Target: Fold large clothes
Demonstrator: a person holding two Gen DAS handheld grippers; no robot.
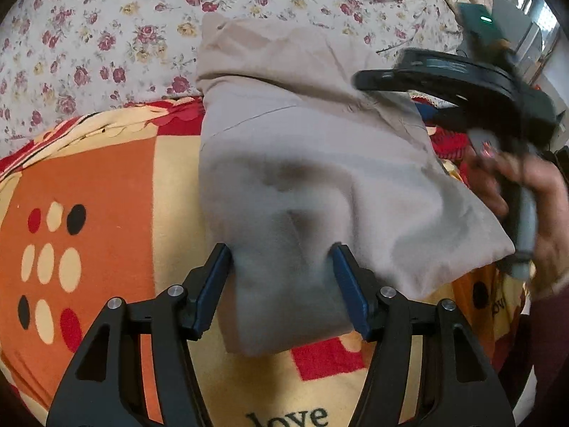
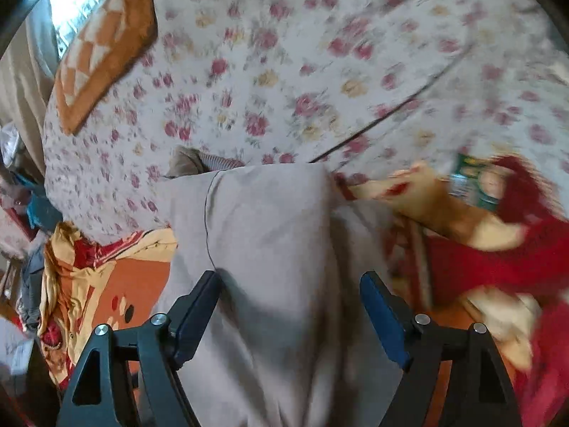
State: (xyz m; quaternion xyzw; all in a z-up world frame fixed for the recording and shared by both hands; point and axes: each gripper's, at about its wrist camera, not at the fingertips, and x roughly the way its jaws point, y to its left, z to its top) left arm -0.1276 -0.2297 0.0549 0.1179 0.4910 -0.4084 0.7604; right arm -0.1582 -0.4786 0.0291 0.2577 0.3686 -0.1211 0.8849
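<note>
A large beige-grey garment lies folded on an orange, yellow and red blanket. My left gripper is open, its blue pads on either side of the garment's near corner, which lies between the jaws. The right gripper's body shows at the right of the left wrist view, held in a hand and blurred. In the right wrist view the same garment fills the middle. My right gripper is open over it, the cloth passing between the jaws.
A white floral sheet covers the bed beyond the blanket. An orange checked cushion lies at the far left in the right wrist view. Red and yellow blanket folds bunch at the right. Clutter sits off the bed's left edge.
</note>
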